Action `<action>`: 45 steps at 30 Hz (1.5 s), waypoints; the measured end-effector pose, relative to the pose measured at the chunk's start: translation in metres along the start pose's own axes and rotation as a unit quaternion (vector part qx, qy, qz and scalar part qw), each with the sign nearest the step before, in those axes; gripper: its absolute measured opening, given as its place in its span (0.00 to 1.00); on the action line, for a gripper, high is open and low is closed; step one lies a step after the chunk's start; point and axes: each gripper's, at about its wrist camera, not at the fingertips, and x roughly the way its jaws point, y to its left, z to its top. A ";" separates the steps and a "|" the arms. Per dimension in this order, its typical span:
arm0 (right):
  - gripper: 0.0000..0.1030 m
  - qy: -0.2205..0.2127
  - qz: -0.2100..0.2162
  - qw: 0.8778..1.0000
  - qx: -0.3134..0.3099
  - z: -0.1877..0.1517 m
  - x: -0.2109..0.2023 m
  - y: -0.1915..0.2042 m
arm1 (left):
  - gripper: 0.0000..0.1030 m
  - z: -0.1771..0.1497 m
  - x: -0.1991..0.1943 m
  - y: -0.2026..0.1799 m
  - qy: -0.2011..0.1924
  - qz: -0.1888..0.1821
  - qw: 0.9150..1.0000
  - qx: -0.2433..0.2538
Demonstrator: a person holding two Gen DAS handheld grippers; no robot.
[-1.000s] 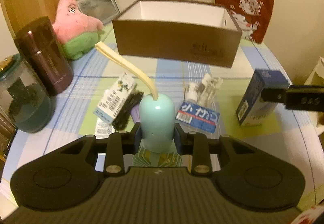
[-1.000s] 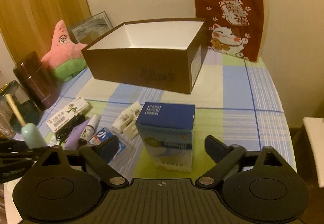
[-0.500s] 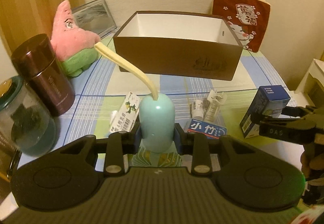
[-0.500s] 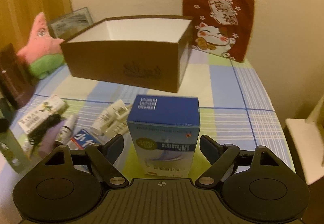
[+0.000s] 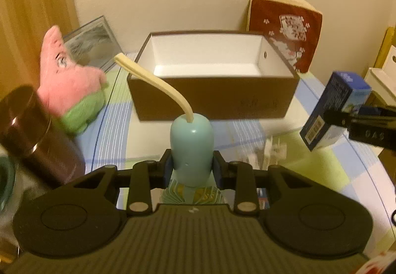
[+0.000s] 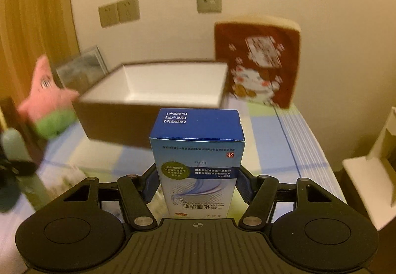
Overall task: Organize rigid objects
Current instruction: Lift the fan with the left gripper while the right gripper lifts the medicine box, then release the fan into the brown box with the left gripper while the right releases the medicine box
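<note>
My left gripper point(image 5: 191, 166) is shut on a mint-green capsule-shaped gadget point(image 5: 191, 145) with a cream strap point(image 5: 158, 81), held above the table in front of the open brown box point(image 5: 212, 98) with a white inside. My right gripper point(image 6: 198, 182) is shut on a blue and white medicine carton point(image 6: 198, 160), lifted off the table and facing the same brown box point(image 6: 118, 120). In the left wrist view the carton point(image 5: 334, 110) and the right gripper show at the right edge. Small white tubes point(image 5: 272, 152) lie on the checked tablecloth below.
A pink star plush point(image 5: 71, 86) and a dark maroon canister point(image 5: 32, 135) stand at the left. A picture frame point(image 5: 91, 43) leans on the wall. A red cat cushion point(image 6: 259, 63) stands behind the box at the right. A white shelf point(image 6: 371, 167) lies beyond the table's right edge.
My right gripper closed on the blue carton and lifted it off the table. Both grippers rose and moved toward the brown box with their objects.
</note>
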 end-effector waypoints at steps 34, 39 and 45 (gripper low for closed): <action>0.62 0.077 -0.042 0.995 0.040 0.114 0.197 0.003 | 0.29 0.169 0.214 0.034 0.062 0.010 0.997 0.036; 0.62 0.135 -0.047 0.989 0.028 0.111 0.224 0.004 | 0.30 0.161 0.249 0.033 0.127 0.004 0.991 0.046; 0.86 0.095 -0.071 0.991 0.054 0.121 0.234 -0.004 | 0.45 0.172 0.252 0.044 0.093 0.004 0.995 0.029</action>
